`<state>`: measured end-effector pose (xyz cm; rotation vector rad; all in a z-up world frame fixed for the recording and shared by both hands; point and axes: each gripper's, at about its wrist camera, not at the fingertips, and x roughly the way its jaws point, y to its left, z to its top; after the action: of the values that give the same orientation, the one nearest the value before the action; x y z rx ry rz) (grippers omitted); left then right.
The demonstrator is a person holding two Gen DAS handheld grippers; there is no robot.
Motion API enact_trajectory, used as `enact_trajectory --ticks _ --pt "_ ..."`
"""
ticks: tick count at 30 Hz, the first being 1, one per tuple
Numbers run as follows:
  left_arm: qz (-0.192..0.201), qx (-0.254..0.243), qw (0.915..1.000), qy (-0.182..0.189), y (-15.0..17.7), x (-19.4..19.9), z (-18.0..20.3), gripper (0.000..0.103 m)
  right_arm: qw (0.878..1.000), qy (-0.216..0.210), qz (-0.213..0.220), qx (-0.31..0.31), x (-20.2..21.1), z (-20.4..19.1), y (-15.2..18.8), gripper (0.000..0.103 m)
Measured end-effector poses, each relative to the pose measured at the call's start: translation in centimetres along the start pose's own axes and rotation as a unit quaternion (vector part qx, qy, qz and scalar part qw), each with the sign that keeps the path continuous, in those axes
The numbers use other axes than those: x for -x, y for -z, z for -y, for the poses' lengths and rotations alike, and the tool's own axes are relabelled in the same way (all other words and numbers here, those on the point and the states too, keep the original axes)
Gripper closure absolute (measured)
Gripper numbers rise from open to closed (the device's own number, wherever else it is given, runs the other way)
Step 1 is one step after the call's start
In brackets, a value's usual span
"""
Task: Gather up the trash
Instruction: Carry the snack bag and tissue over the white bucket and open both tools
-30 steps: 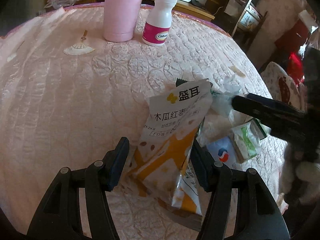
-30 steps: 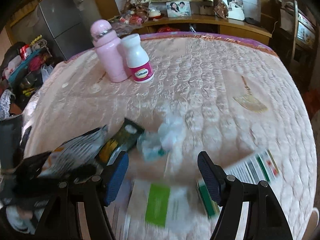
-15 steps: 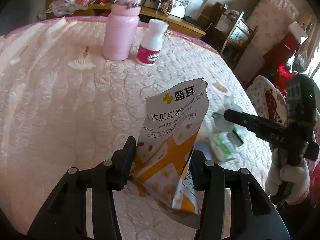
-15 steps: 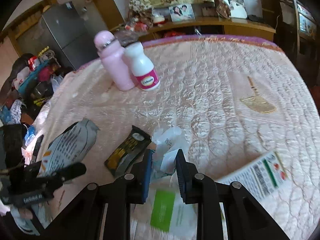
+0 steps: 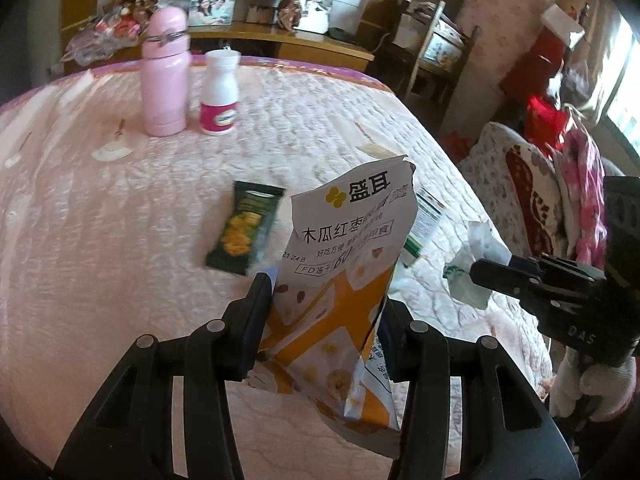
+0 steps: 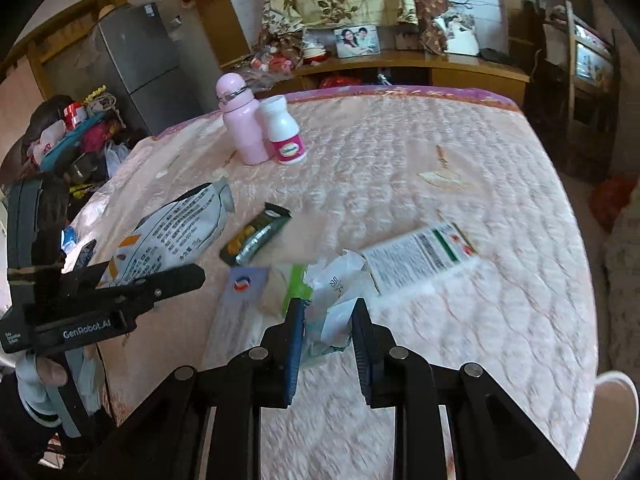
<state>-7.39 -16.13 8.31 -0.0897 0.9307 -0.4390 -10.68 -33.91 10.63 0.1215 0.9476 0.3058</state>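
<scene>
My left gripper is shut on an orange-and-white snack bag, which hangs lifted above the pink quilted table. My right gripper is shut on a crumpled white plastic wrapper, raised a little off the cloth. A dark green snack wrapper lies flat just beyond the bag. On the table under the right gripper lie a green-and-white packet, a white card with a red-blue logo and a flattened white box. A gloved hand holds the right gripper.
A pink bottle and a white pill bottle stand at the table's far side. A cushioned chair stands by the right edge. A grey fridge and cluttered bags are at the left.
Both grippers closed and rose. The left one lifted the snack bag off the table, uncovering the dark green wrapper. The right one shut on the crumpled wrapper and lifted it.
</scene>
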Motion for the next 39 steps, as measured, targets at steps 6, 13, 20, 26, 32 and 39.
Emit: enact_trajectory --ticks 6,13,20,26,32,39 --pt "-0.003 -0.02 0.9998 -0.001 0.7 -0.5 2.5 0.058 1.0 0.014 -0.001 -0.007 1.8 1.4 2.2 0.08" --pt "-0.002 -0.046 0.9989 0.008 1.1 -0.8 5.6 0.058 1.0 0.024 0.004 -0.018 3.8 2.6 4.1 0.081" --pt "-0.007 -0.059 0.9981 0.015 1.3 -1.3 7.7 0.058 0.999 0.033 0.007 -0.028 5.0 3.8 5.1 0.08" --pt "-0.011 -0.071 0.9973 0.018 1.5 -1.7 9.1 0.058 0.999 0.041 0.005 -0.034 5.5 4.6 5.7 0.08" --pt "-0.015 -0.079 0.9964 0.026 1.8 -2.0 10.1 0.058 0.998 0.049 0.005 -0.039 6.0 5.2 6.1 0.08" --pt "-0.023 -0.087 0.9954 0.035 2.2 -2.4 11.2 0.058 0.998 0.055 0.005 -0.042 6.5 5.9 6.5 0.08"
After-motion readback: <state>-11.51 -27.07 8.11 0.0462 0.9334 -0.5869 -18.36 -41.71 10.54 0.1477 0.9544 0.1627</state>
